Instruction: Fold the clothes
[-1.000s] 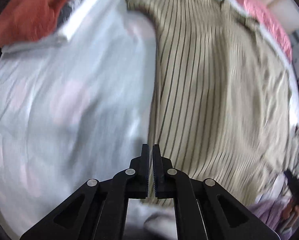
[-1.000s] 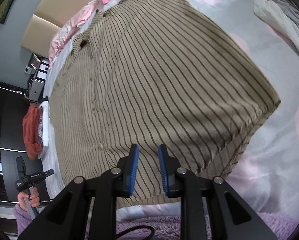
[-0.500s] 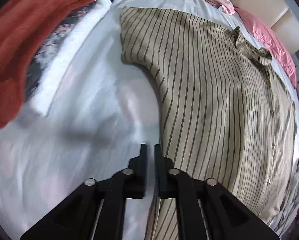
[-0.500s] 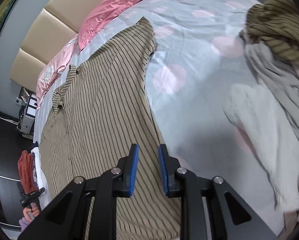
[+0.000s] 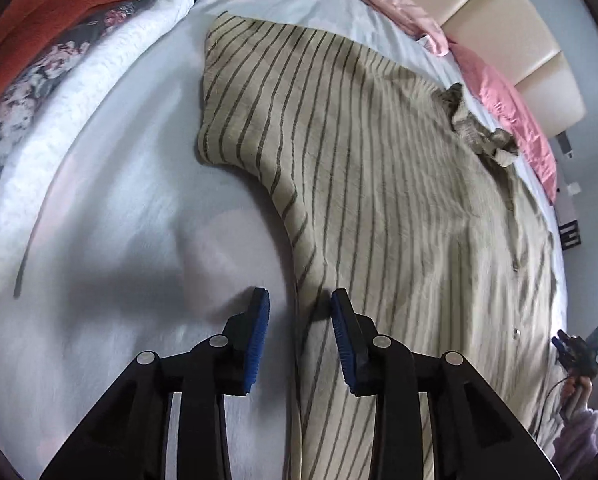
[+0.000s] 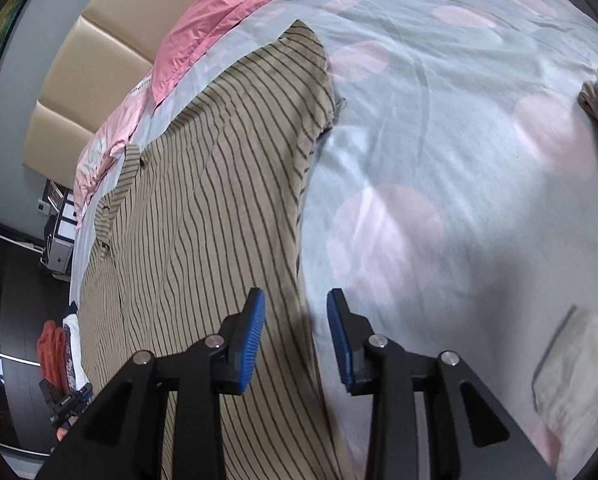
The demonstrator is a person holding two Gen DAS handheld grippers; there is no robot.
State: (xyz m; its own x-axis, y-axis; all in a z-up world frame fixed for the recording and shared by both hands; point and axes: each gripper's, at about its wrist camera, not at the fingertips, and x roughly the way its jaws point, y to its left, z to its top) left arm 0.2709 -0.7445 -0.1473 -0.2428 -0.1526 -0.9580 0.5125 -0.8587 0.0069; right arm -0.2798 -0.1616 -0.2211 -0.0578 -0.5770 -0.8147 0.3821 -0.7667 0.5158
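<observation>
Left gripper [image 5: 299,336]: jaws apart, nothing held, straddling the shirt's side edge. Right gripper [image 6: 295,332]: jaws apart, empty, over the opposite edge. Striped shirt [image 5: 399,200]: spread flat on the dotted bedsheet [image 6: 439,140]. Folded stack [image 5: 59,80]: beside one sleeve. Pink pillows [image 6: 227,12], headboard [image 6: 99,60]: farthest.

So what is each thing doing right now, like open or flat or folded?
Left gripper: open, straddling the shirt's side edge.
Right gripper: open, straddling the opposite edge.
Striped shirt: spread flat, unfolded.
Clothes stack: folded, piled.
Bed sheet: slightly wrinkled.
</observation>
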